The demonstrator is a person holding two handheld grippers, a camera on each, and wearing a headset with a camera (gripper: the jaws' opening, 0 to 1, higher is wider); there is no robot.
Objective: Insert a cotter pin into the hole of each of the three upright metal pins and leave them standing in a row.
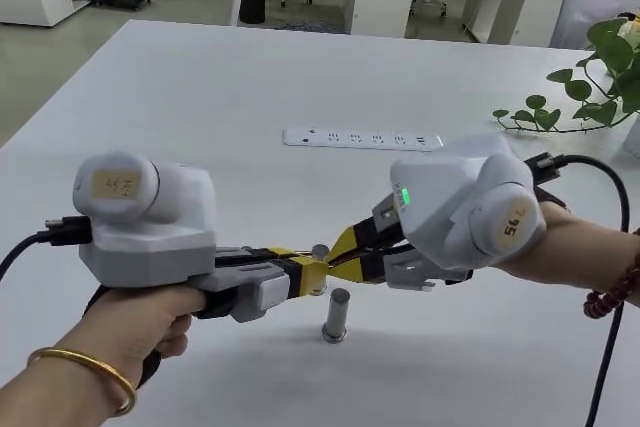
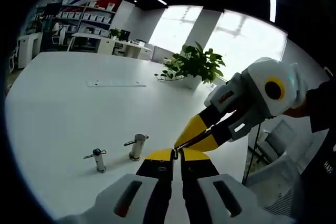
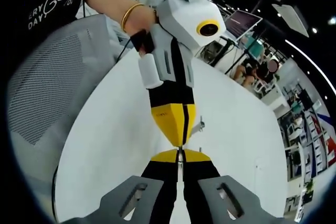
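Left gripper (image 1: 310, 275) and right gripper (image 1: 338, 261) meet mid-frame, fingers clenched on a cotter pin (image 1: 320, 251) above an upright pin (image 1: 337, 315).

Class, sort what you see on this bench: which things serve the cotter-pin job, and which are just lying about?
Job: upright metal pins; left claw; right claw.
Lying about: power strip; potted plant.

power strip (image 1: 362, 138) and trailing plant (image 1: 608, 47) rest on the white table (image 1: 180, 97).
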